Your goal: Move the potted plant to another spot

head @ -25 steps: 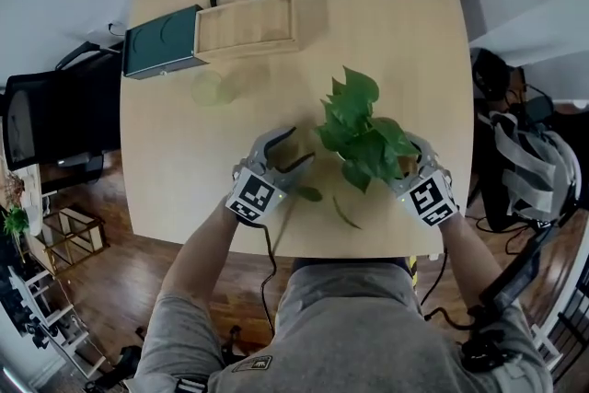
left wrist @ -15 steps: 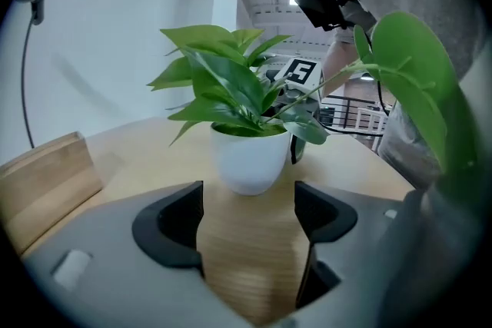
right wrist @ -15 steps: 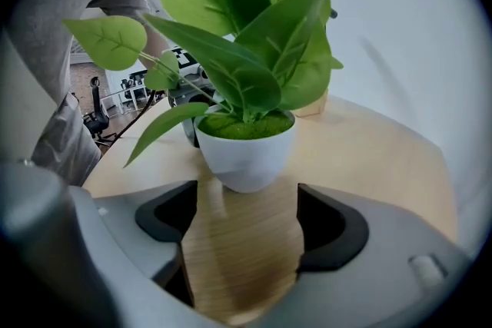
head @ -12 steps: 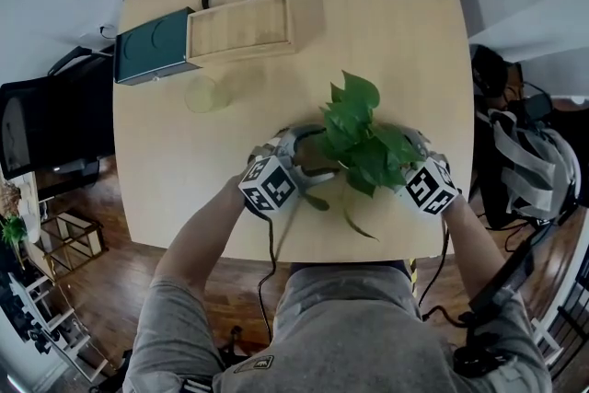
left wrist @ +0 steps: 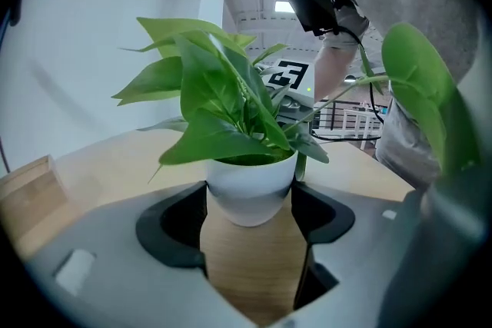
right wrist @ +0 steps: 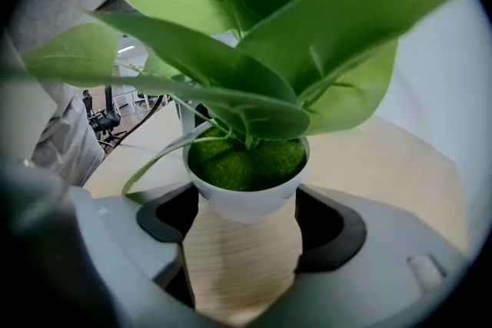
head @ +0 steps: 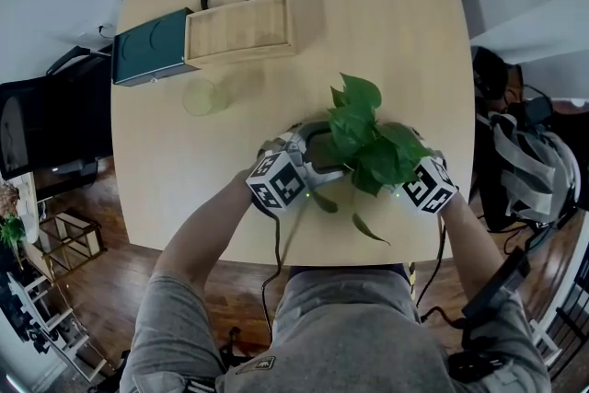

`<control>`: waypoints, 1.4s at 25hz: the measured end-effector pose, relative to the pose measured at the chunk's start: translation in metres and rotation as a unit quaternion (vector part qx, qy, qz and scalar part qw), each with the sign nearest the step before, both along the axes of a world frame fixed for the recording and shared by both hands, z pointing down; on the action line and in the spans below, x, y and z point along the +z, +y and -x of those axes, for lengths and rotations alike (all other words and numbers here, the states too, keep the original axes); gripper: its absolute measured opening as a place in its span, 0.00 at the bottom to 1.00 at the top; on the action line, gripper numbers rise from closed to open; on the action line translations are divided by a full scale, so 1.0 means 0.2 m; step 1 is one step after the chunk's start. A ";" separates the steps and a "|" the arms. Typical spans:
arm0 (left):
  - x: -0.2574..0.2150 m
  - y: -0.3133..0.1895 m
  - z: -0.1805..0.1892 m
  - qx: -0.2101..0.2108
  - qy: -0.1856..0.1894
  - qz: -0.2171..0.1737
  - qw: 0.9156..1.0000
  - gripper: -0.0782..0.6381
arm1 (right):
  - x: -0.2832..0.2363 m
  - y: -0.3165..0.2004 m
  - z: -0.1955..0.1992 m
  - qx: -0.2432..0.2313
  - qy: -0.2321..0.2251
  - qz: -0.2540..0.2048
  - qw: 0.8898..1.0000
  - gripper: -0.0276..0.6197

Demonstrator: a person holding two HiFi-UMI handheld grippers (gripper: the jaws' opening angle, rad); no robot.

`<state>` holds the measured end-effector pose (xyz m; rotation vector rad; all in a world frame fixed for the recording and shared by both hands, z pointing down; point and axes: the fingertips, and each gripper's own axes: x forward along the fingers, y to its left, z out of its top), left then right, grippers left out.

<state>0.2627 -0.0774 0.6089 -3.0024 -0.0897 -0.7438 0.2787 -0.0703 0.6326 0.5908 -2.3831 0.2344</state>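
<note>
While the potted plant (head: 368, 143) stands on the counter (head: 276, 78), toward 5 o'clock of the centre in the head view, it is bracketed from both sides: the left gripper (left wrist: 250, 203) lies at its 9 o'clock and the right gripper (right wrist: 246, 207) at its 3 o'clock. Each gripper's own view shows the jaws set wide, with the lower wall of the white pot (left wrist: 251, 192) between the tips. The tips appear to meet that wall on either side, so each gripper reads as clasped on the pot and not empty. How hard they press cannot be judged.

The pot looks small, rigid, smooth and glazed, so it is probably light but slippery, and it narrows toward its base. A grip low on that taper may slide, and a hold just under the rim seems more secure. The foliage (right wrist: 254, 81) is soft, broad and taller than the pot, which probably makes the load top-heavy. It offers no purchase and bruises easily.

One trailing stem (head: 368, 225) hangs toward the counter edge at 6 o'clock and may snag. The green filling (right wrist: 246, 161) at the pot mouth could spill if the pot is tilted. Free counter lies toward 12 o'clock, beside the wooden box (head: 239, 28).
</note>
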 end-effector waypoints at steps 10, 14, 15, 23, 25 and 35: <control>-0.11 0.00 0.00 -0.025 0.017 0.002 1.000 0.59 | -0.09 -0.01 0.00 -0.004 0.011 -0.007 1.000 0.66; -0.19 -0.02 0.00 -0.036 0.027 -0.004 0.999 0.59 | -0.18 -0.03 0.01 -0.010 0.011 -0.019 1.000 0.66; -0.22 -0.02 0.00 -0.039 0.029 -0.006 0.999 0.59 | -0.22 -0.04 0.01 -0.010 0.009 -0.023 1.000 0.66; -0.54 0.01 0.00 -0.067 0.053 -0.028 0.996 0.60 | -0.55 -0.02 0.03 -0.030 -0.014 -0.054 0.998 0.66; -0.64 0.02 0.00 -0.077 0.063 -0.033 0.994 0.60 | -0.65 -0.02 0.03 -0.034 -0.026 -0.063 0.997 0.66; -1.01 0.09 0.08 -0.145 0.090 -0.074 0.982 0.61 | -1.02 0.05 0.12 -0.092 -0.052 -0.108 0.988 0.65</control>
